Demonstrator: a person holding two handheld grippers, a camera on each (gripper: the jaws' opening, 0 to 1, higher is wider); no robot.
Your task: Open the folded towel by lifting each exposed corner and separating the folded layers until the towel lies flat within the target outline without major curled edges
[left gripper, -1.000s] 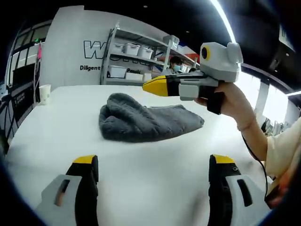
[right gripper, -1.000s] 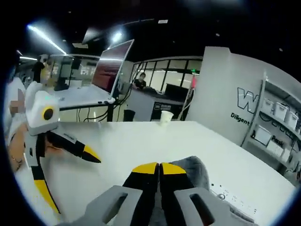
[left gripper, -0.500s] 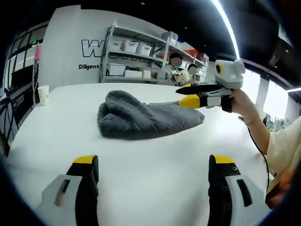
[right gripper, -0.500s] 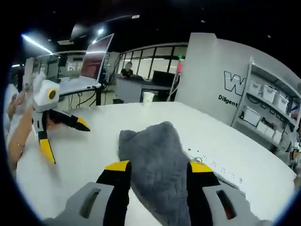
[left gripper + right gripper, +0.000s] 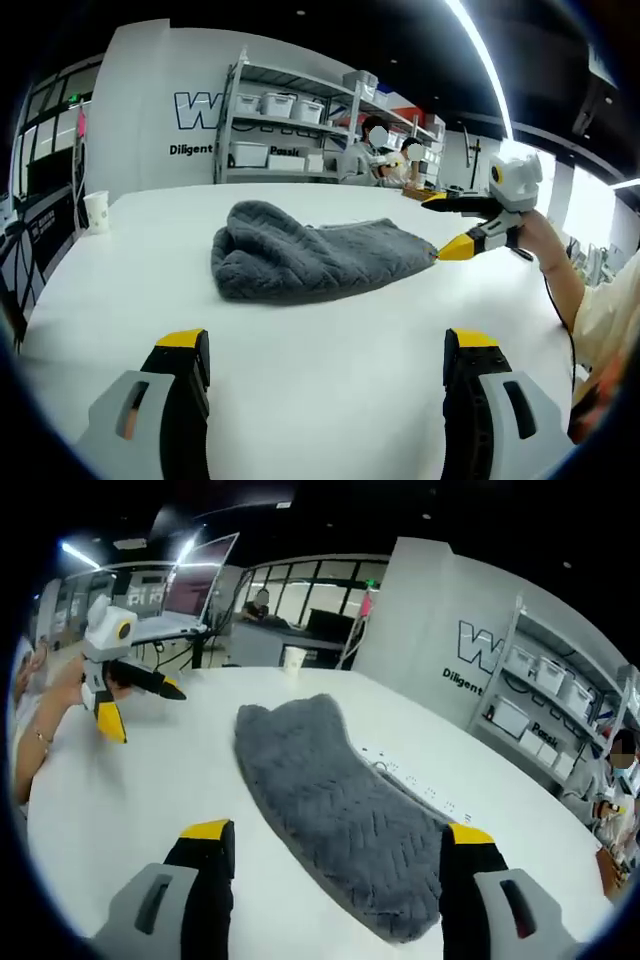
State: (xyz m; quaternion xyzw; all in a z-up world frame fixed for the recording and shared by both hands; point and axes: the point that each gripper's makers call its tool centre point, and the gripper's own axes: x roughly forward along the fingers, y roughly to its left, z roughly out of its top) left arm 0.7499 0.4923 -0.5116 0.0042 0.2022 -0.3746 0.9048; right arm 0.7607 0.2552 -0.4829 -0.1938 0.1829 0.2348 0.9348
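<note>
grey plush towel (image 5: 310,262), folded mid-table, looks soft, limp and light, best pinched at its near-right corner, where the right gripper (image 5: 452,226) waits spread; left gripper (image 5: 325,385) likewise released.

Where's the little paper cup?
The small white paper cup stands near the white table's far left edge in the left gripper view, left of the folded grey fuzzy towel.
</note>
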